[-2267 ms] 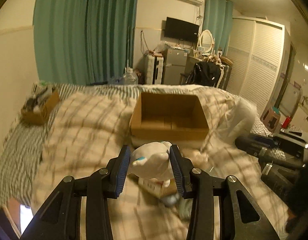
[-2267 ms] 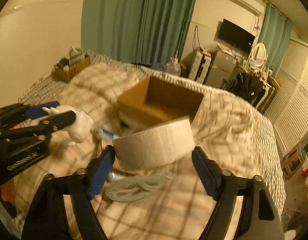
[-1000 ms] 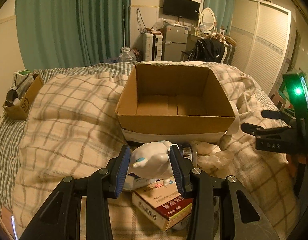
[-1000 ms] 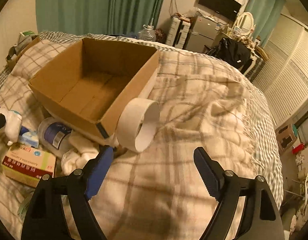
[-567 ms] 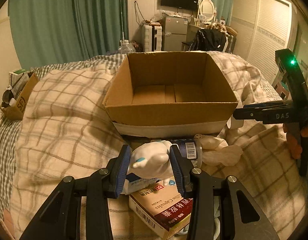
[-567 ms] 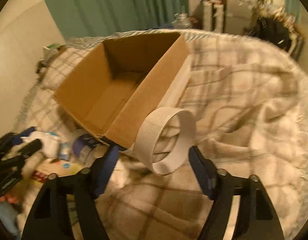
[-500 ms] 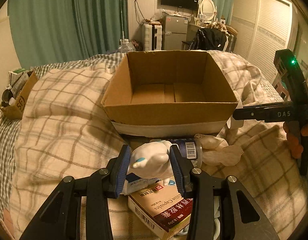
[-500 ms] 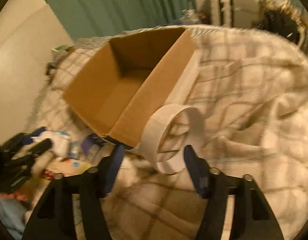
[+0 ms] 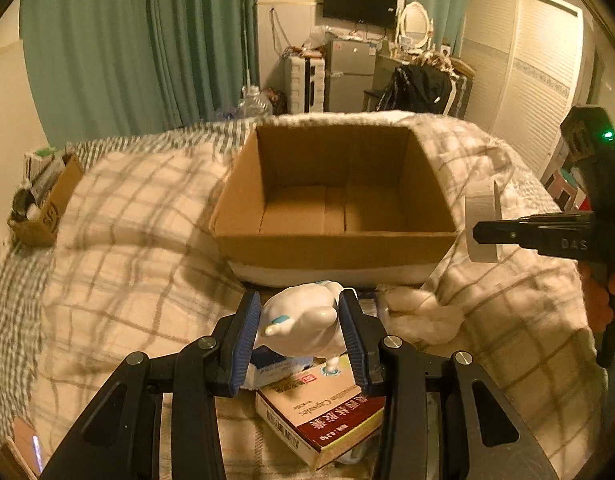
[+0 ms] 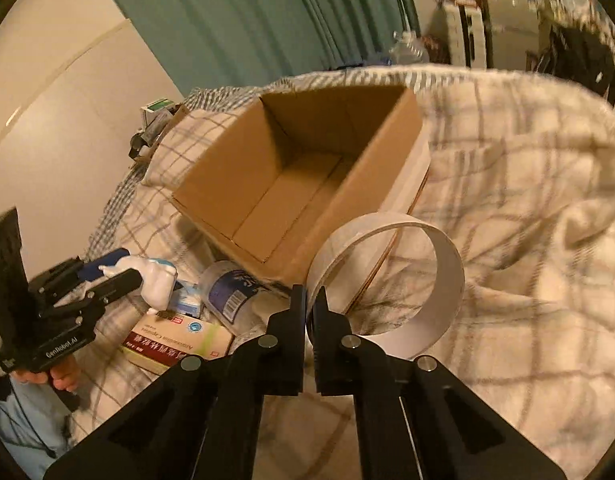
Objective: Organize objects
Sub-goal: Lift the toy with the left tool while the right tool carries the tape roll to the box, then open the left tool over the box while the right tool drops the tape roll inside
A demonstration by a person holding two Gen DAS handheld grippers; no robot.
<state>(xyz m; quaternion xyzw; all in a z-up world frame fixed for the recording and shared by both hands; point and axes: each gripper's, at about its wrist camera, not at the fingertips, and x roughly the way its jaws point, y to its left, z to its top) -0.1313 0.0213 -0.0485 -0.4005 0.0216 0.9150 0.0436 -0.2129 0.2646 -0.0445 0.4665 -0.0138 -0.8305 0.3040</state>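
In the left wrist view, the left gripper [image 9: 299, 334] is clamped on a white figurine [image 9: 303, 322] with a small blue mark; both blue pads press on its sides. Under the figurine a red and cream medicine box [image 9: 321, 412] lies on the checked blanket [image 9: 127, 248] of the bed. Behind it stands an open cardboard box [image 9: 335, 248], and its inside shows only bare cardboard. A crumpled white cloth [image 9: 419, 314] lies just beside the front right corner of the box. At the right edge, the right gripper [image 9: 481, 234] comes in from the side, and its tip is at a roll of white tape [image 9: 481, 226] near the right wall of the box.

In the right wrist view, the right gripper [image 10: 309, 300] has its two fingers nearly together, and the thin wall of the roll of white tape [image 10: 391, 280] is pinched between them. The roll stands on its edge, with its opening toward the camera, and it touches the near corner of the cardboard box [image 10: 307, 176]. The box rests on the checked blanket [image 10: 527, 200]. To the left, the left gripper [image 10: 119, 268] holds the white figurine [image 10: 155, 280] above the clutter. Below it are the medicine box [image 10: 175, 340] and a clear bottle with a dark label [image 10: 227, 292], which lies on its side against the box.
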